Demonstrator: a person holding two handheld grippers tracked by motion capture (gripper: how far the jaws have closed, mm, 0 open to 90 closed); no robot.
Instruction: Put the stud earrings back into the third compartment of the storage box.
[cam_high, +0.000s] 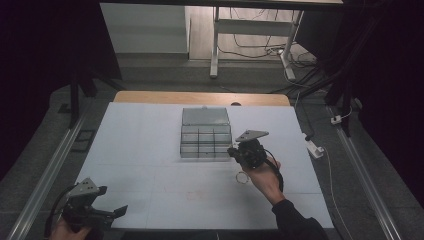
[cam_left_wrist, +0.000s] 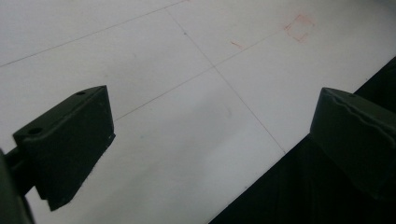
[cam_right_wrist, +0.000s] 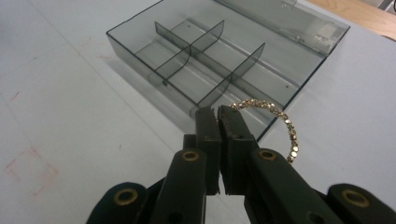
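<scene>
Two grippers: right gripper (cam_right_wrist: 218, 111) pinches beaded bracelet (cam_right_wrist: 280, 122) beside divided box (cam_right_wrist: 140, 44); left gripper (cam_left_wrist: 210, 140) spread apart

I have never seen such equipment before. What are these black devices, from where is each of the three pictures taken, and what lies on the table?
There is no robot here. A person holds a hand-operated grasping tool in each hand. The high view looks down on a white table from above the person's side. The other two pictures come from small cameras riding on each tool, looking along its two black jaws.

The left tool, near the table's front left corner, has its jaws wide apart and holds nothing. The right tool has its jaws closed on a golden beaded bracelet, held just in front of a clear plastic organizer box. The box stands open, lid folded back, and its divided compartments look empty.
</scene>
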